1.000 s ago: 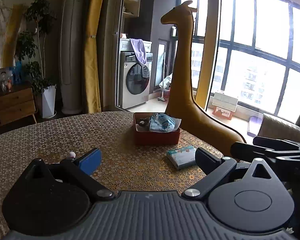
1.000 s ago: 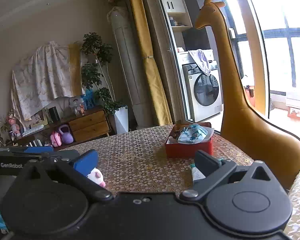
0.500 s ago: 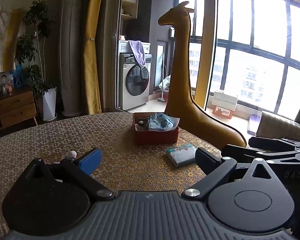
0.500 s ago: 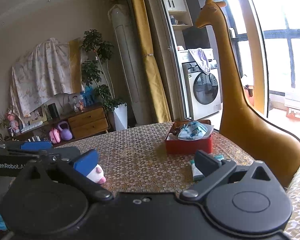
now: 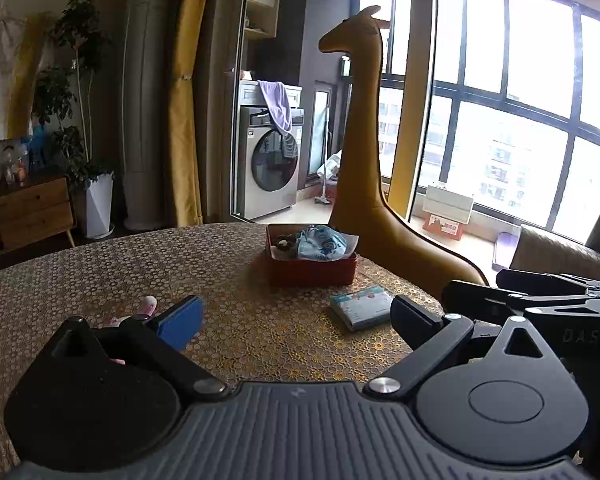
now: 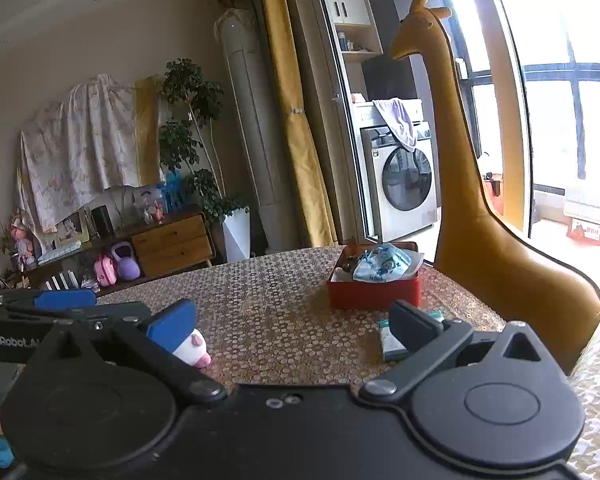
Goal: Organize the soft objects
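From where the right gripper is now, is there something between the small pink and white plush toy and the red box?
Nothing visible. Only bare tablecloth lies between the plush toy and the red box. The tissue pack sits nearer the camera, off to the right of that line. The box already holds a blue cloth.

On the gold-patterned worktop (image 5: 80, 272) stood one red rectangular box (image 5: 312, 268) holding one light blue printed cloth (image 5: 320, 242). Beside these lay one flat teal-and-white packet (image 5: 360, 307) and one small pink-and-white plush toy (image 6: 194, 348). Two black grippers were in view, one left (image 5: 296, 316) and one right (image 6: 292, 320).
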Demonstrator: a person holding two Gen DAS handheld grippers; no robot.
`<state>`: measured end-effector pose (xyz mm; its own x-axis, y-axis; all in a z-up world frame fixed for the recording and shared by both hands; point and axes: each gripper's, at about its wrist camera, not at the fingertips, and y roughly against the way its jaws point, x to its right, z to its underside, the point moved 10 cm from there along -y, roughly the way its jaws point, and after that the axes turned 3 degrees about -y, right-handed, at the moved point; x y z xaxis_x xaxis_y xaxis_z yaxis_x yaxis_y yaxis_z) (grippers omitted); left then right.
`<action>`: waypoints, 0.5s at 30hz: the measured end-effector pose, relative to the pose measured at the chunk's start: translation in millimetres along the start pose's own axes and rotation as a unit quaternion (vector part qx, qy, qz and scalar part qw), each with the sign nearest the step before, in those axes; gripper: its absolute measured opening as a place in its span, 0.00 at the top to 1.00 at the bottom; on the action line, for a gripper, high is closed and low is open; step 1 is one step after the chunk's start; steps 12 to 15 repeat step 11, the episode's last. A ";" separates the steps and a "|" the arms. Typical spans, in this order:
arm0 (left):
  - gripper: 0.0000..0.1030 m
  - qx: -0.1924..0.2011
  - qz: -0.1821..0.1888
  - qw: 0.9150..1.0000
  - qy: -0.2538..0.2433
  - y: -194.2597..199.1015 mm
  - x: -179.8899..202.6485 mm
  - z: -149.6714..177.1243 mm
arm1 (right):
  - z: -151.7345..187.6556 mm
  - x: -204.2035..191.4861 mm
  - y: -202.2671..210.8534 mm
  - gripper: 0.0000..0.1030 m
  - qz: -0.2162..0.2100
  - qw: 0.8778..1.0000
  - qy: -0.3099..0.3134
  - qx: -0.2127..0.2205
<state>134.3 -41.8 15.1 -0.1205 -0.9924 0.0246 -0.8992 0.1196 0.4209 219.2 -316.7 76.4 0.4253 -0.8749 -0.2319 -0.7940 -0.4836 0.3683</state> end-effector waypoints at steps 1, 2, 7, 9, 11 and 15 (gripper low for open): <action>0.02 -0.001 0.000 1.000 0.002 -0.2 -1.5 0.1 | 1.0 -0.7 -1.3 0.00 -0.001 1.000 0.001 -0.001; 0.02 -0.002 0.002 1.000 0.006 -0.1 -2.6 1.2 | 2.1 -1.8 -2.1 0.00 -0.002 1.000 0.004 -0.001; 0.02 -0.009 0.003 1.000 0.012 0.8 -5.0 7.5 | 8.9 -2.4 -4.1 0.00 0.001 1.000 0.007 -0.007; 0.02 -0.010 0.003 1.000 0.011 1.4 -5.7 7.4 | 8.8 -2.7 -4.1 0.00 0.000 1.000 0.007 -0.006; 0.02 -0.011 0.005 1.000 0.009 1.5 -4.9 8.3 | 9.6 -2.1 -4.4 0.00 -0.002 1.000 0.005 -0.007; 0.02 -0.011 0.005 1.000 0.009 1.5 -4.9 8.3 | 9.6 -2.1 -4.4 0.00 -0.002 1.000 0.005 -0.007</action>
